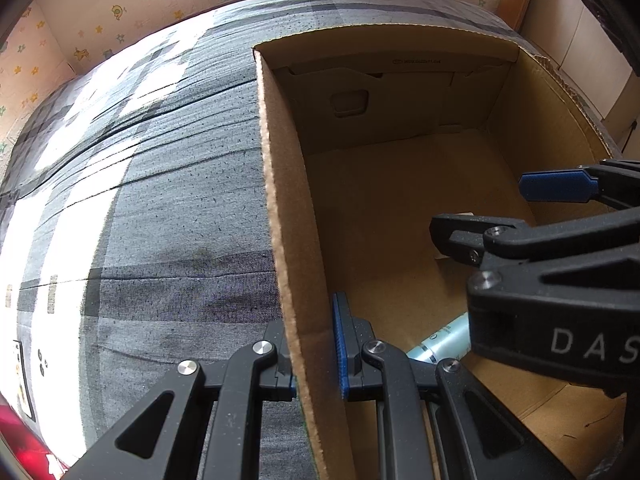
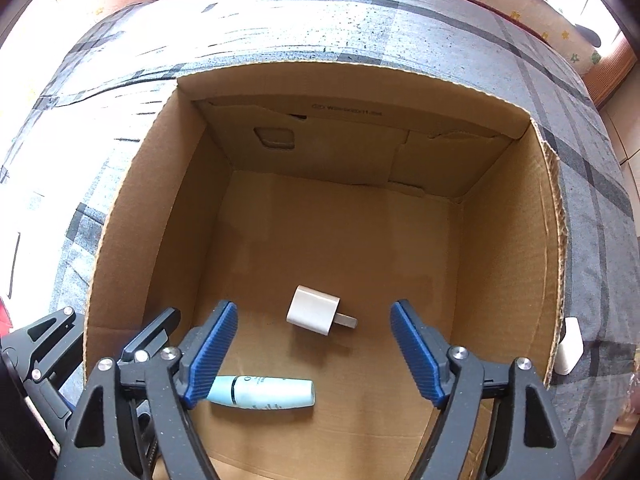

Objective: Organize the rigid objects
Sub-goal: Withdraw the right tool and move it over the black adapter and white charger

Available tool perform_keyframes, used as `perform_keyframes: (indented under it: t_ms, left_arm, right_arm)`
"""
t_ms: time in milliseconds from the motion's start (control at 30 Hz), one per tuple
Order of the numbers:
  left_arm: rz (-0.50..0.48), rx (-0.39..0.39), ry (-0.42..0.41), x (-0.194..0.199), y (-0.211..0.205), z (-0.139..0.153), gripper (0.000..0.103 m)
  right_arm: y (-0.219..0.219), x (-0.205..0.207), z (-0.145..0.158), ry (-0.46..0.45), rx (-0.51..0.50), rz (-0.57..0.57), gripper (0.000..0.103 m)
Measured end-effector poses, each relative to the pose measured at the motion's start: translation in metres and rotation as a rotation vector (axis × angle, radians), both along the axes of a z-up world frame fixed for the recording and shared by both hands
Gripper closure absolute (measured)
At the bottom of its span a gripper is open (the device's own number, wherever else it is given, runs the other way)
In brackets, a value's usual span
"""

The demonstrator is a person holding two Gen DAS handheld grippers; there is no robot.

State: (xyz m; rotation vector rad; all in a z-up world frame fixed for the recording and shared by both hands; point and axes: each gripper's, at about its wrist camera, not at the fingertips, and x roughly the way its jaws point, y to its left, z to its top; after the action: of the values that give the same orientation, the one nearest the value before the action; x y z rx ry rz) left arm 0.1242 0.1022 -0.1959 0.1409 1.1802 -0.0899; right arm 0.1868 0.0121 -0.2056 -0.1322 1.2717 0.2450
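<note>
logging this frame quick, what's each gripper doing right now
Left gripper: straddles the cardboard box wall; whether it is clamped cannot be told.
Right gripper: open, holding nothing.
</note>
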Motion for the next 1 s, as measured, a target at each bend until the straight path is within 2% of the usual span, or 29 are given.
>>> perform_keyframes:
  t_ms: [333,667,1000]
  left_arm:
    - [0.003,-0.009,0.003,0.002,0.0,0.0,0.088]
    - [-0.001,0.002,0.005,0.002,-0.001,0.0,0.088]
    - [-0.001,0.005,0.005,0.002,-0.002,-0.003,0.088]
  right_arm:
    - [-0.016,-0.015,0.027,-0.06,0.007,0.017,0.012]
    - [-0.042,-0.015,0.052,-0.102,0.032,0.008,0.0]
    - [-0.081,-0.023,0.081,-0.158,0.016,-0.015,0.0]
